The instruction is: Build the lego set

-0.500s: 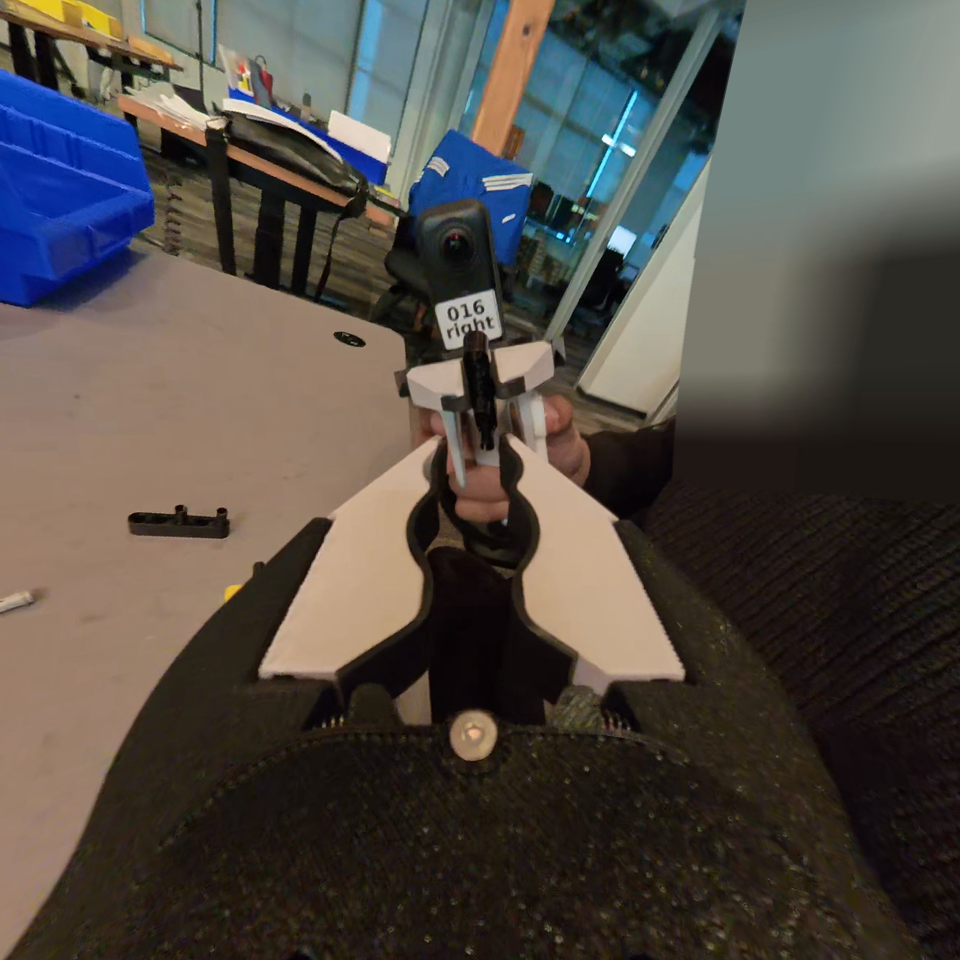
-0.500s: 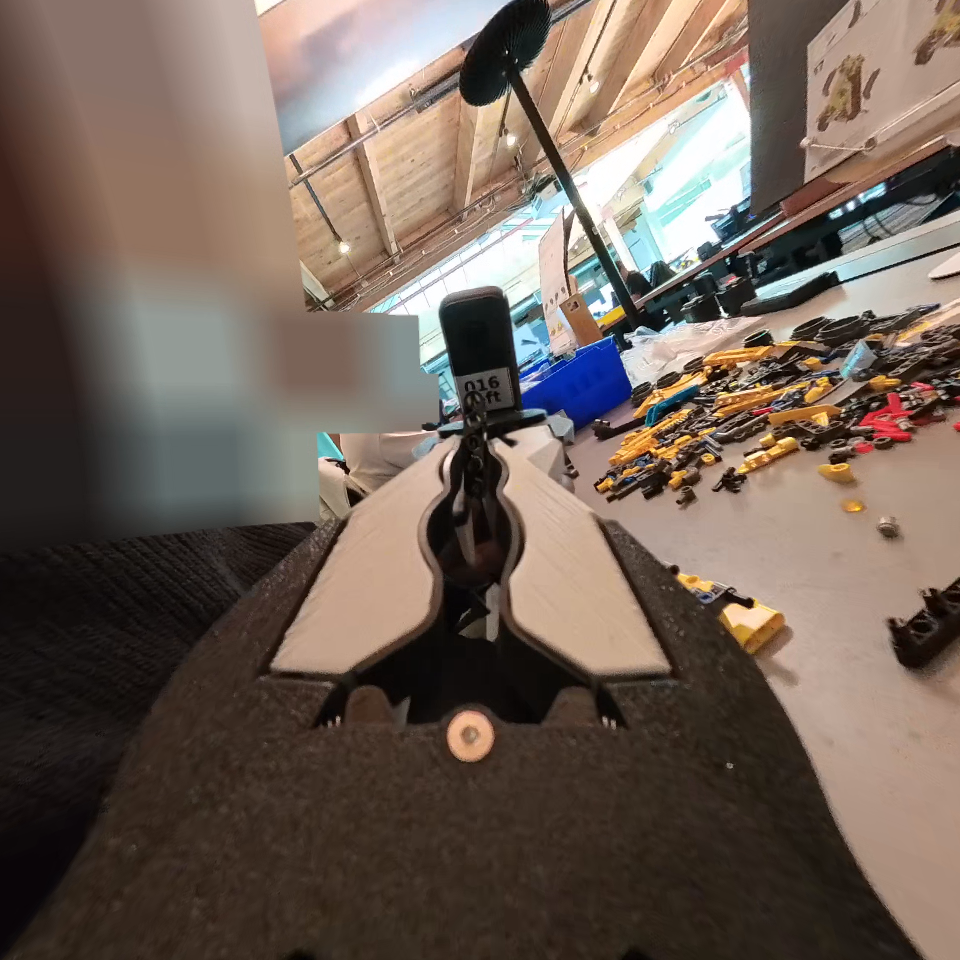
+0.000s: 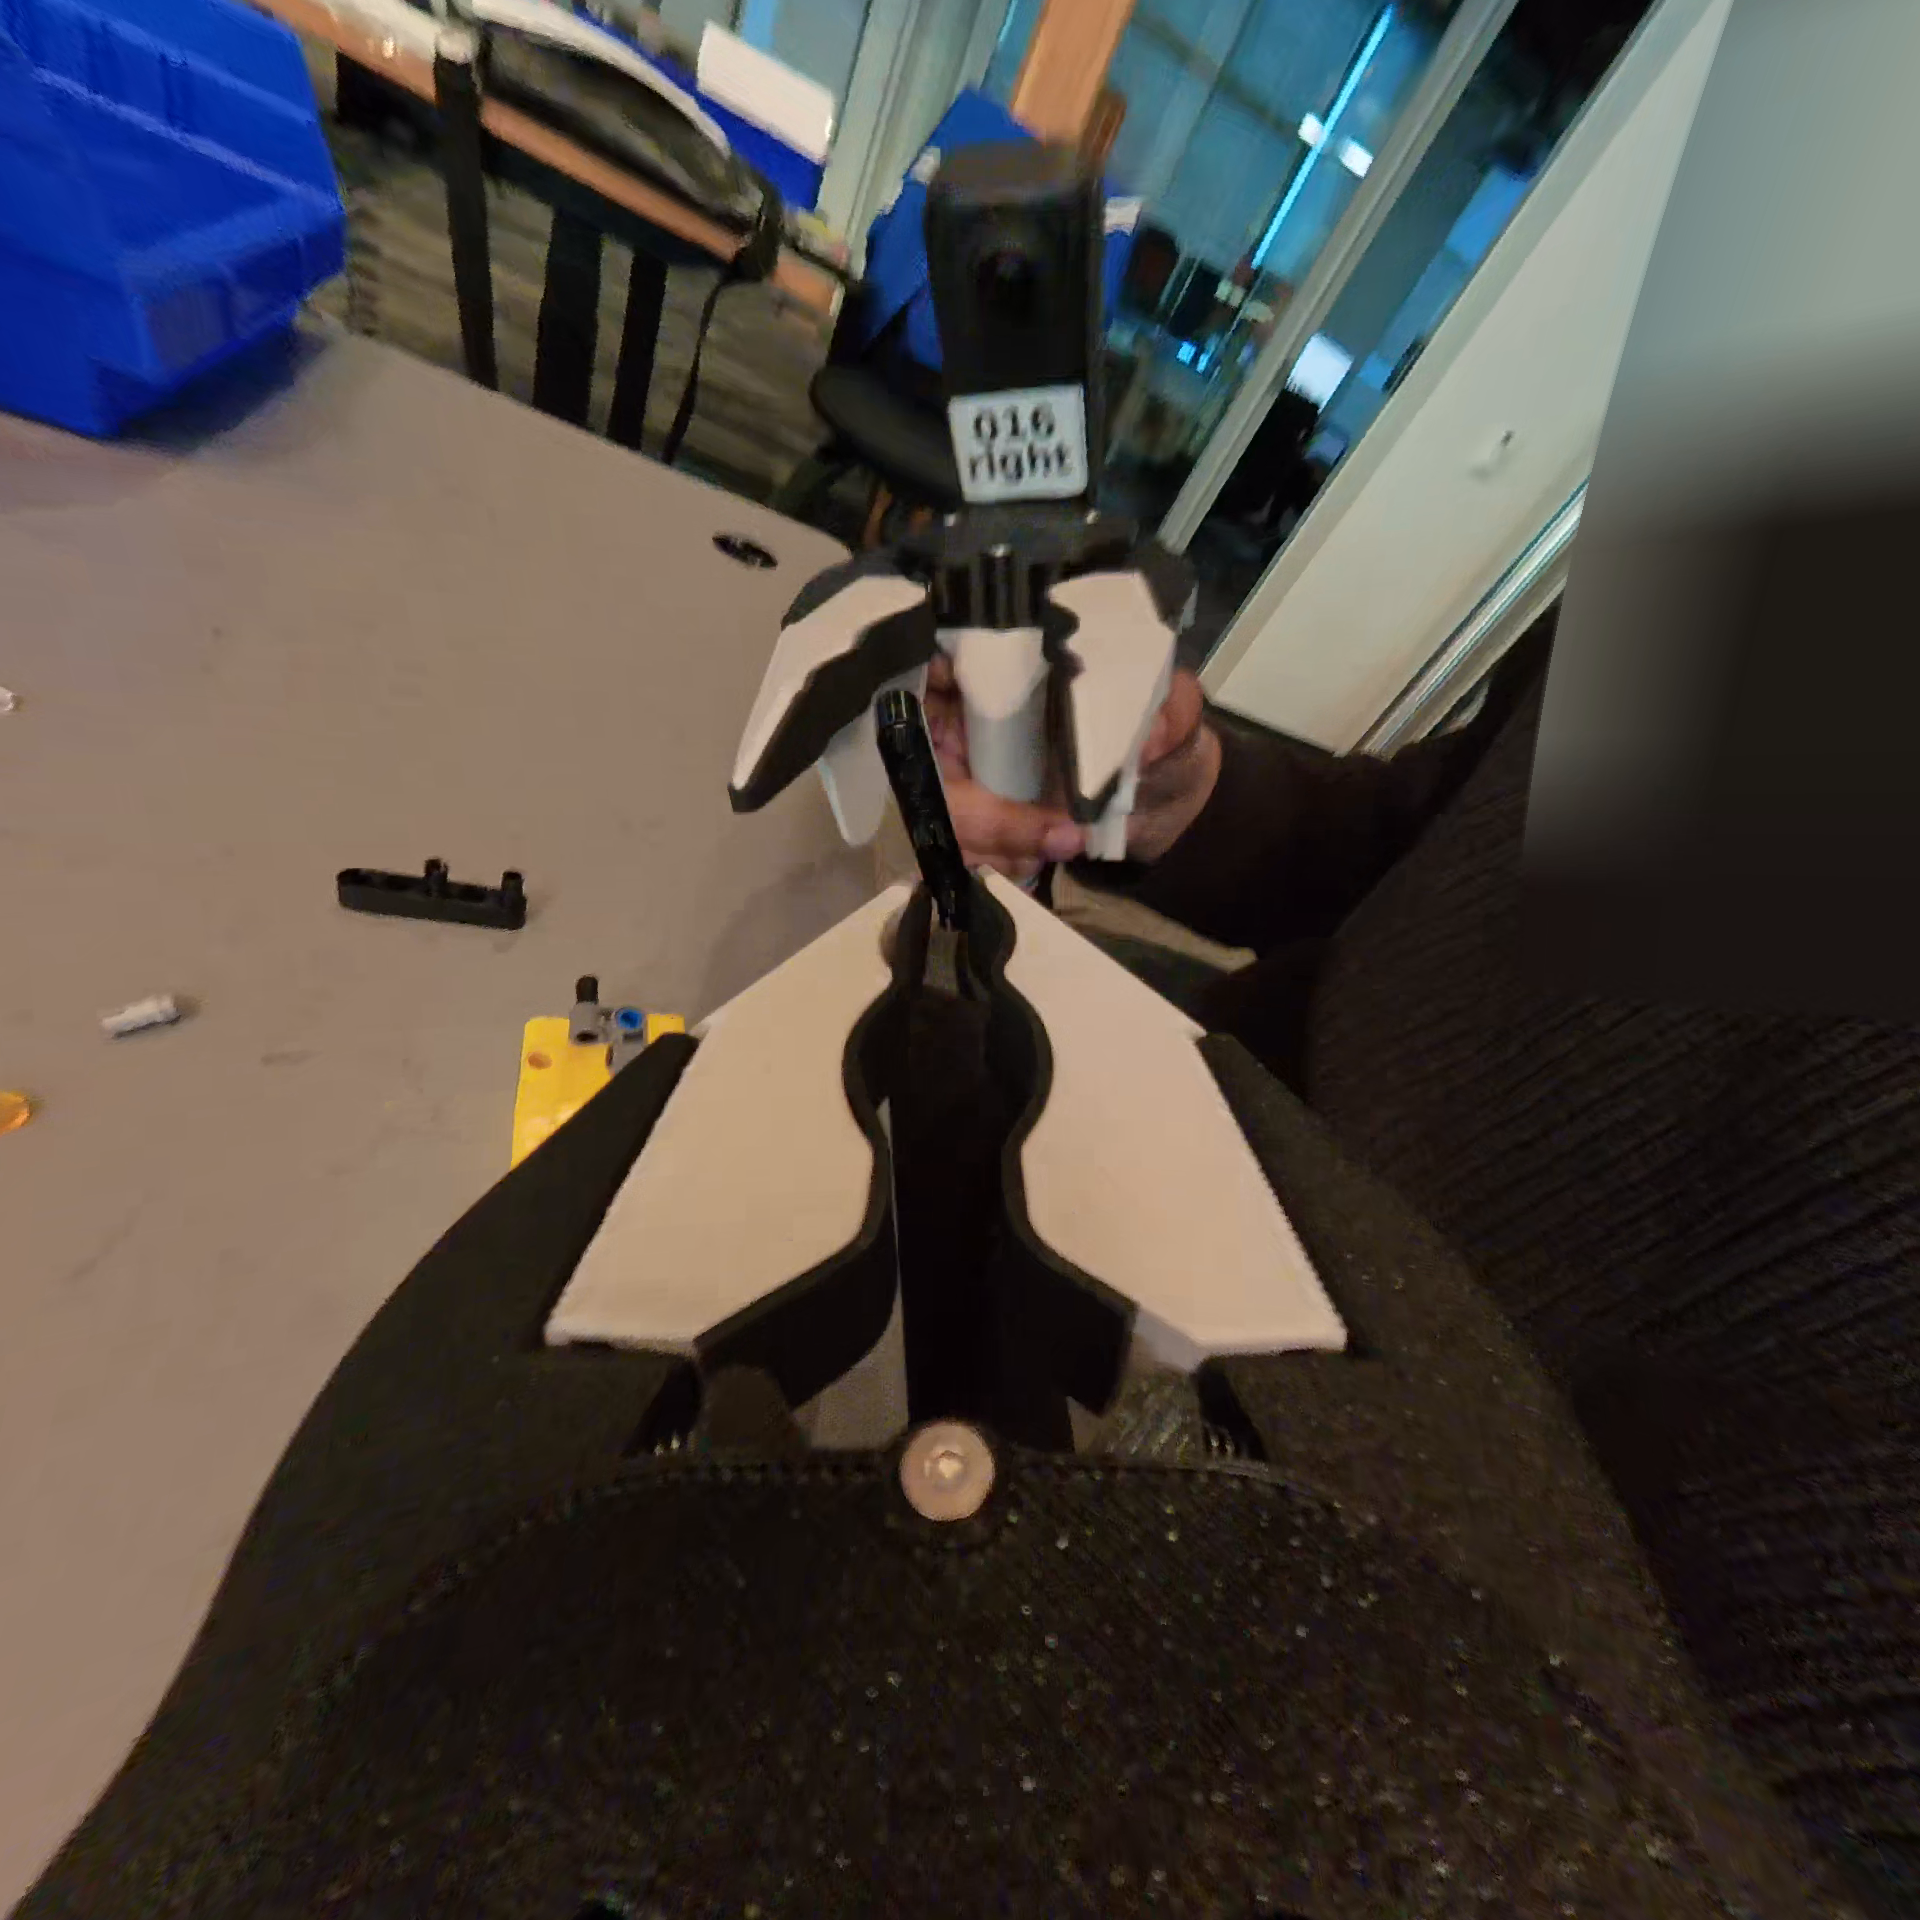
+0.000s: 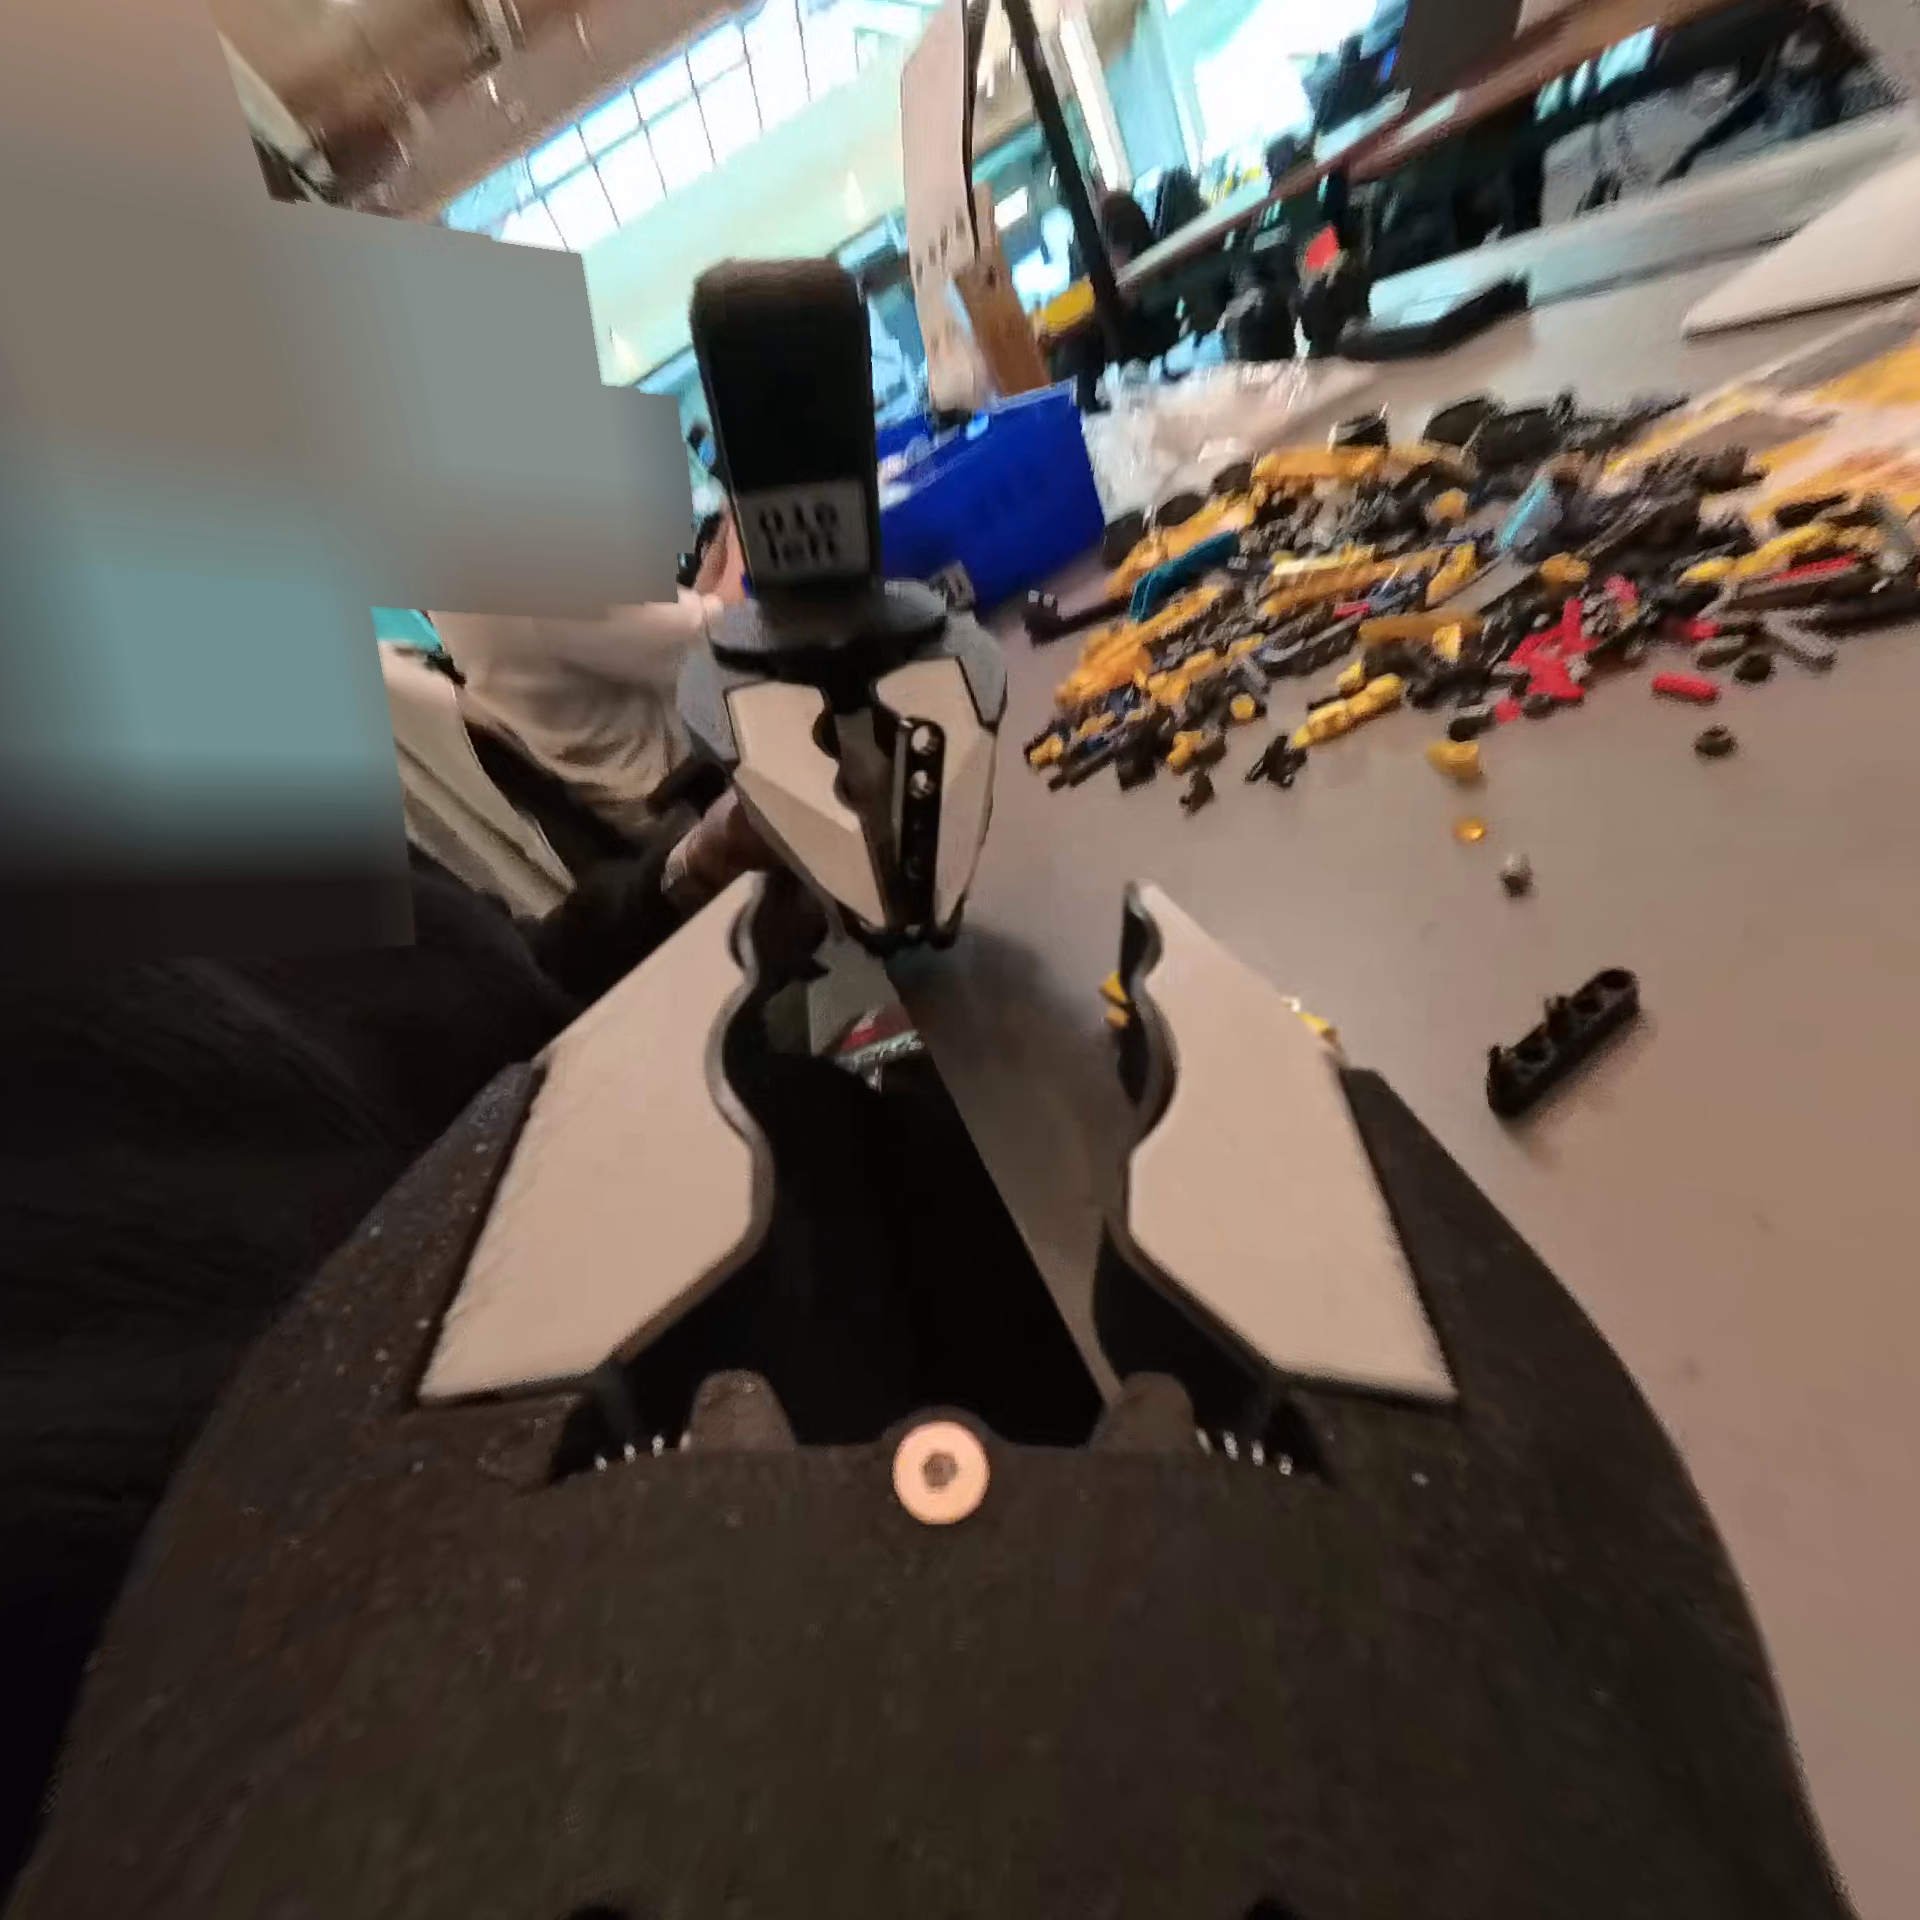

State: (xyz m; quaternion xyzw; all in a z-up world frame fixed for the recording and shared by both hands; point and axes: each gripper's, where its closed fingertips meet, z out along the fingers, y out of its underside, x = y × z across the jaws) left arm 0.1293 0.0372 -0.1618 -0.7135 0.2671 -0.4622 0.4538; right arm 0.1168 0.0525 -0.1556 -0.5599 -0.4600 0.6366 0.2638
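Between the pressed-together jaws of the left gripper (image 3: 951, 904), a slim black beam (image 3: 914, 800) is clamped by its lower end and held upright, tilted slightly left. Facing it tip to tip, the right gripper (image 4: 940, 904) is gripped by a hand (image 3: 1039, 821). Its jaws are spread wide apart and empty, close to the beam's upper end, and no contact can be made out. Both are raised near the edge of the grey tabletop (image 3: 312, 675). Beyond them a second black beam (image 3: 431, 899) and a yellow piece (image 3: 561, 1091) lie loose. Farther off a pile of mixed parts (image 4: 1455, 623) and a blue bin (image 3: 135, 229) are seen.
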